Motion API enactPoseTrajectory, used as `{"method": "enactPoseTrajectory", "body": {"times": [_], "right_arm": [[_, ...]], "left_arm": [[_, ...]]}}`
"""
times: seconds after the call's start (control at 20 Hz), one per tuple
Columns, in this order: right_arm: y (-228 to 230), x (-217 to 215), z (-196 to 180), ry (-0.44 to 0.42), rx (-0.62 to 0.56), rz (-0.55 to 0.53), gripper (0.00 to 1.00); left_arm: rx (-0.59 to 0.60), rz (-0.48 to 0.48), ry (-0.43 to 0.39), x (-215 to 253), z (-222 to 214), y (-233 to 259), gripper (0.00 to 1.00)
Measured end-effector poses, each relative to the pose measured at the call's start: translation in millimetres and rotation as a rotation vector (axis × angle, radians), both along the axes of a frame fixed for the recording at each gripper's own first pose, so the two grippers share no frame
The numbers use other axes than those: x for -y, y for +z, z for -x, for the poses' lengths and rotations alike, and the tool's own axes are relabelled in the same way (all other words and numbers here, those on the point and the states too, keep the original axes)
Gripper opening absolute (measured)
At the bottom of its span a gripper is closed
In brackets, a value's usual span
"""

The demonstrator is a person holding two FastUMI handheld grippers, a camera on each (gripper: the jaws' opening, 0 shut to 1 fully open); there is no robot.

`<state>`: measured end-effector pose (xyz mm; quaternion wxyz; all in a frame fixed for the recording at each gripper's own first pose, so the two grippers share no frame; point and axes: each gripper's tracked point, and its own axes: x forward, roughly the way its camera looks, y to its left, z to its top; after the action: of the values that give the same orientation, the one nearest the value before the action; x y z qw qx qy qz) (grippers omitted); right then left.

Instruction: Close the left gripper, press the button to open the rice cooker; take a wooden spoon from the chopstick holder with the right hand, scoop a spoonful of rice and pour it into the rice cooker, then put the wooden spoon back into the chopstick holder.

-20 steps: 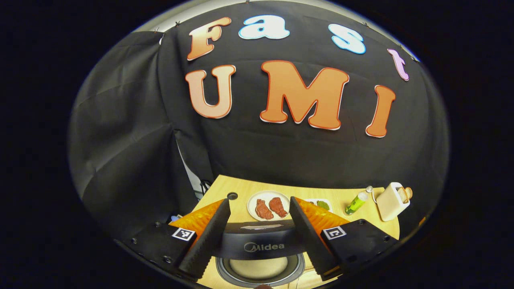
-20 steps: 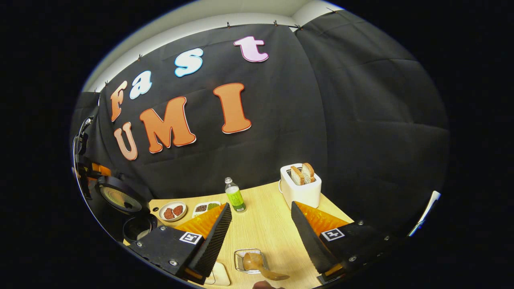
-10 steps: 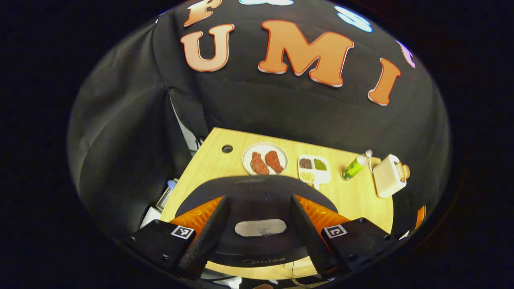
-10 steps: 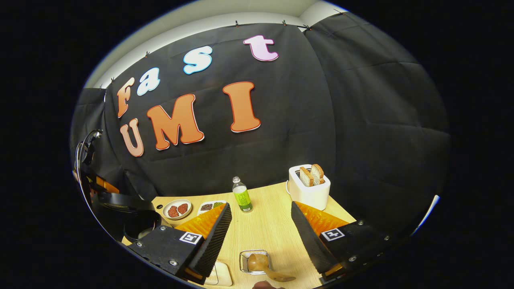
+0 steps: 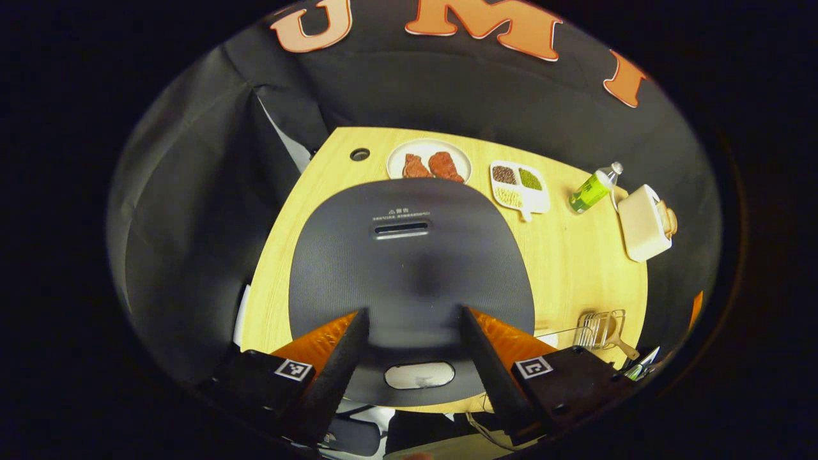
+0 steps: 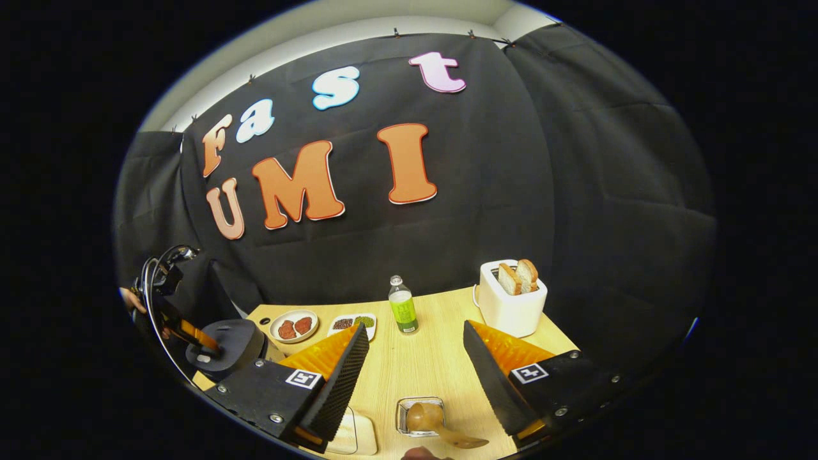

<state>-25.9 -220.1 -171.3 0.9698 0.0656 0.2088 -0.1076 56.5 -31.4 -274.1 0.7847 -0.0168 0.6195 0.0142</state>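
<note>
Swung shut since a second ago, rice cooker lid (image 5: 409, 255) lies beneath left gripper (image 5: 409, 348), fingers spread on both, right gripper (image 6: 412, 377) above wooden spoon (image 6: 441, 427); risks missing button unless pressed together.

This is a staged kitchen set inside a recording booth: black cloth walls (image 6: 575, 191) surround a wooden table (image 6: 422, 364) with a rice cooker (image 5: 409, 268), a toaster (image 6: 508, 306) ahead and plates of food.
</note>
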Motion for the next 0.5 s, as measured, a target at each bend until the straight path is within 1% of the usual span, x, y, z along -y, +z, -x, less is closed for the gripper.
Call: {"method": "enactPoseTrajectory", "body": {"times": [0.05,0.2,0.25,0.35,0.4,0.5], "right_arm": [[0,-4,-1,0.011,-0.003,0.007,0.92],[-2,-17,-6,0.043,-0.008,0.021,0.93],[-3,-20,-8,0.051,-0.012,0.024,0.93],[-2,-30,-13,0.068,-0.009,0.021,0.93],[-2,-34,-16,0.077,-0.005,0.020,0.93],[3,-43,-21,0.094,0.005,0.020,0.93]], "left_arm": [[0.011,-0.002,-0.001,1,-7,2,0.95],[0.003,-0.010,-0.001,5,-4,-4,0.99],[0.023,-0.015,0.001,5,-7,-4,0.99],[0.074,-0.021,0.031,6,-10,-4,0.99],[0.107,-0.026,0.029,7,-11,-3,1.00],[0.193,-0.037,0.011,7,-9,0,0.99]]}}
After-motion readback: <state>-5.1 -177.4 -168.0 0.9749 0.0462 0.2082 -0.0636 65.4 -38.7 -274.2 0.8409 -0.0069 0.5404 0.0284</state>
